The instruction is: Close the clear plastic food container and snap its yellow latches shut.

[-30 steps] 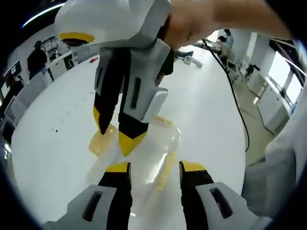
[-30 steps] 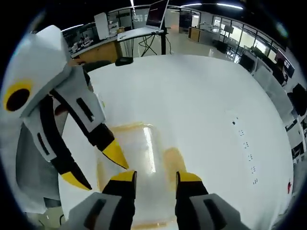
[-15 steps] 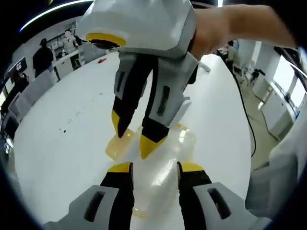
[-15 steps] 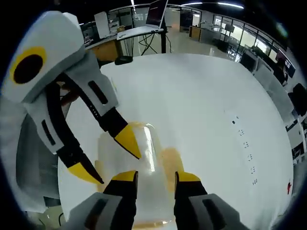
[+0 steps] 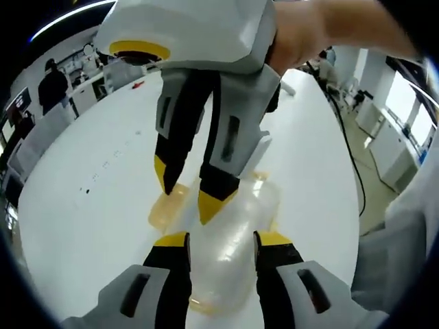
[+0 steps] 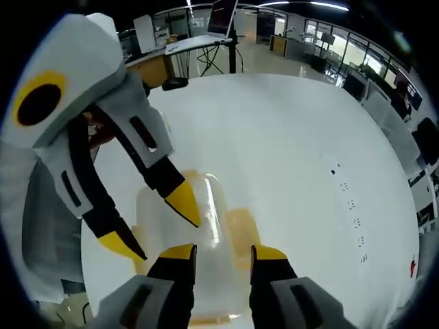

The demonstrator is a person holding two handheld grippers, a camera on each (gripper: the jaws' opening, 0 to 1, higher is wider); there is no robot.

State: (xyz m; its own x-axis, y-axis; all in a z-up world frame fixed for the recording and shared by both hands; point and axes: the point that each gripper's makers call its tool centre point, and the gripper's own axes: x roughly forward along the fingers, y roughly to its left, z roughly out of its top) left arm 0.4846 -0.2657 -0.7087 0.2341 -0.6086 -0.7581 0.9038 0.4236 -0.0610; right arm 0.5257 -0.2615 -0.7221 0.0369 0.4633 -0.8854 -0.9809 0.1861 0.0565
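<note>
Left gripper [image 5: 221, 240]: I see jaws parted, astride the clear container [image 5: 226, 253].
Right gripper [image 6: 223, 252]: parted, gripping nothing, over its yellow latch [image 6: 240, 229].

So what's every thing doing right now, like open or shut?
Left tongs: open, a tip on each side of the clear box.
Right tongs: open, over the box.
Clear box: sitting on the table, lid on top; can't tell if it's pressed fully shut.
Yellow latch: sticking out flat on the table, not snapped.
White table: holding the box.
</note>
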